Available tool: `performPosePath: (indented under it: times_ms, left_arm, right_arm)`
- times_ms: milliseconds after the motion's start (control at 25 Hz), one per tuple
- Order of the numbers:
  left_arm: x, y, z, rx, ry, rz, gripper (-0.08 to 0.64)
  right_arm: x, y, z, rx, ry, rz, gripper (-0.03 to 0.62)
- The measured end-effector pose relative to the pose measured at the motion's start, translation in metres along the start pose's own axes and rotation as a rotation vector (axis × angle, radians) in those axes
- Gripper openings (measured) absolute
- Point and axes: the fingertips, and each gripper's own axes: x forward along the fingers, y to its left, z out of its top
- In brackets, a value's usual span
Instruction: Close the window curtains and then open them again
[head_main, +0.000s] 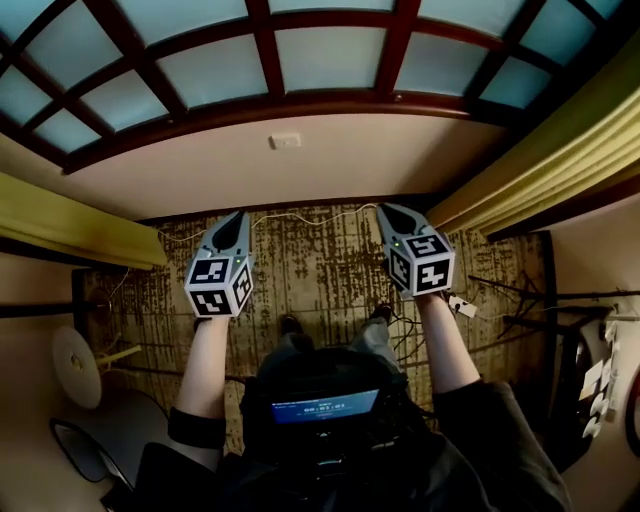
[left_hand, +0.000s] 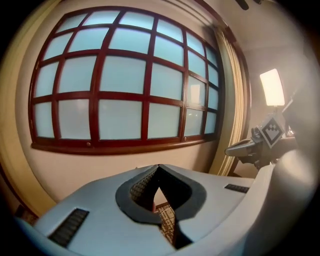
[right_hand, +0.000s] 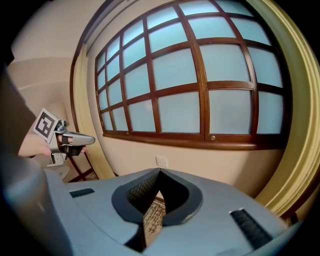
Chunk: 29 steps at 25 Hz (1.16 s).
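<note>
The window has dark red bars and frosted panes, and stands uncovered. A yellow curtain is gathered at its left side and another yellow curtain at its right. My left gripper and right gripper are both held out over the carpet, pointing at the wall under the window, shut and holding nothing. In the left gripper view the shut jaws face the window and the right curtain. The right gripper view shows its shut jaws, the right curtain and the left curtain. Neither gripper touches a curtain.
A wall socket sits under the sill. The patterned carpet carries a thin white cable. A round white object lies at the left, dark stands at the right. A lit lamp glows beyond the right curtain.
</note>
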Motion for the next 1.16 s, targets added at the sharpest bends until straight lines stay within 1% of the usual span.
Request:
performPosePath:
  times_ms: [120,280,520,840,1160]
  left_arm:
    - [-0.009,0.011,-0.007,-0.002,0.0,0.013,0.002]
    - [-0.015,0.014,-0.01,-0.009,-0.002,0.022,0.002]
    - [-0.011,0.006,-0.01,-0.02,0.004,0.011,0.002]
    - [-0.002,-0.011,-0.003,0.013,0.01,0.002,0.002]
    - [0.0,-0.021,-0.007,0.018,0.024,-0.003,0.002]
  right_arm:
    - [0.004,0.011,0.0,-0.02,0.01,0.005,0.011]
    - [0.004,0.015,0.004,-0.051,0.022,0.006,0.011]
    - [0.001,0.006,0.009,-0.069,0.022,0.007,0.011]
    - [-0.002,-0.008,0.012,-0.071,0.016,0.011,0.011]
    - [-0.009,-0.018,0.008,-0.072,0.018,0.009,0.011]
